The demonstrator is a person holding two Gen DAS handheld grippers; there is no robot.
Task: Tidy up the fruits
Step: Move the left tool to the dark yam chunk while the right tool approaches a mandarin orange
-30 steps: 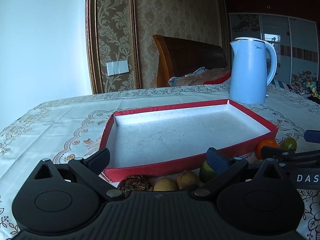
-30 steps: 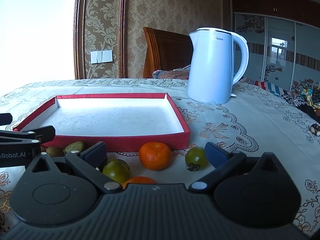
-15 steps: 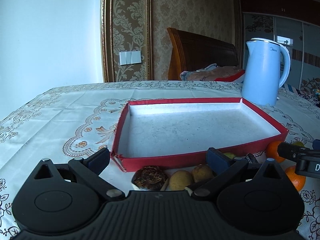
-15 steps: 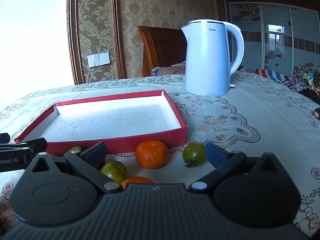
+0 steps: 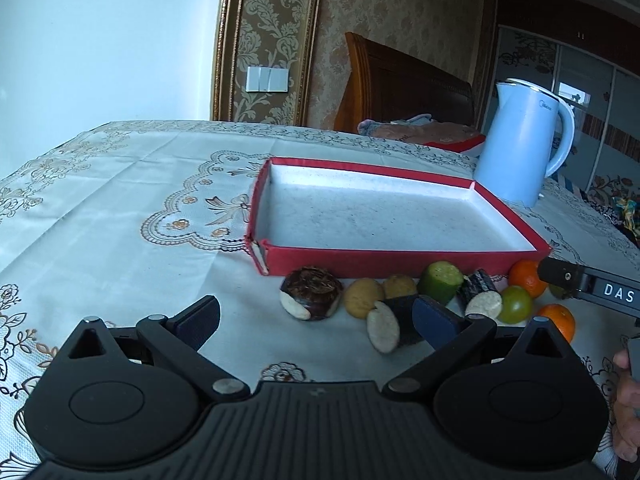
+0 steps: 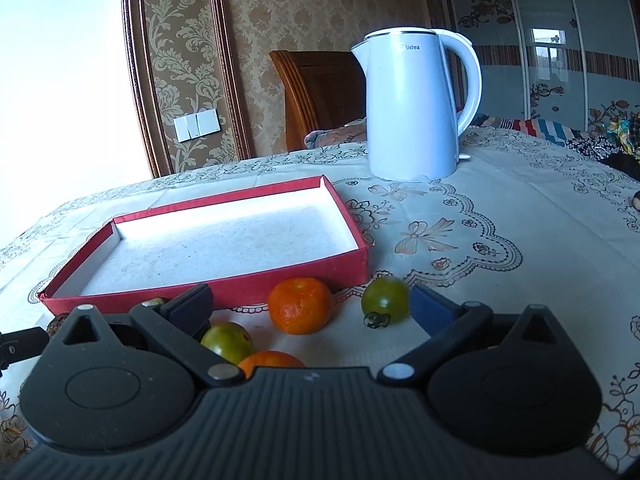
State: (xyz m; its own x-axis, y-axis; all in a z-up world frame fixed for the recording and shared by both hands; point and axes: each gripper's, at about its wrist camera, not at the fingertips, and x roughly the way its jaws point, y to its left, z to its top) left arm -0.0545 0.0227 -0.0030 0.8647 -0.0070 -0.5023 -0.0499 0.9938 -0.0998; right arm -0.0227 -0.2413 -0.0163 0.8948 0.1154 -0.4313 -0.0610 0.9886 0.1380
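An empty red tray (image 5: 400,258) (image 6: 208,286) with a white inside lies on the tablecloth. Fruit lies in a row before its near wall: a dark brown piece (image 5: 311,291), two yellowish ones (image 5: 363,297), a green chunk (image 5: 440,281), dark cut pieces (image 5: 386,326), a green tomato (image 5: 516,304) and oranges (image 5: 526,278). In the right wrist view an orange (image 6: 300,305), two green tomatoes (image 6: 385,299) and a second orange (image 6: 270,361) lie between the fingers. My left gripper (image 5: 316,316) is open and empty above the fruit. My right gripper (image 6: 310,306) is open and empty.
A light blue electric kettle (image 5: 520,146) (image 6: 416,104) stands behind the tray's right far corner. A wooden chair (image 5: 400,88) stands beyond the table. The right gripper's body (image 5: 592,290) reaches in at the left view's right edge.
Both grippers have risen and drawn back, so more fruit shows in front of the tray. The left view has swung left. Both stay open.
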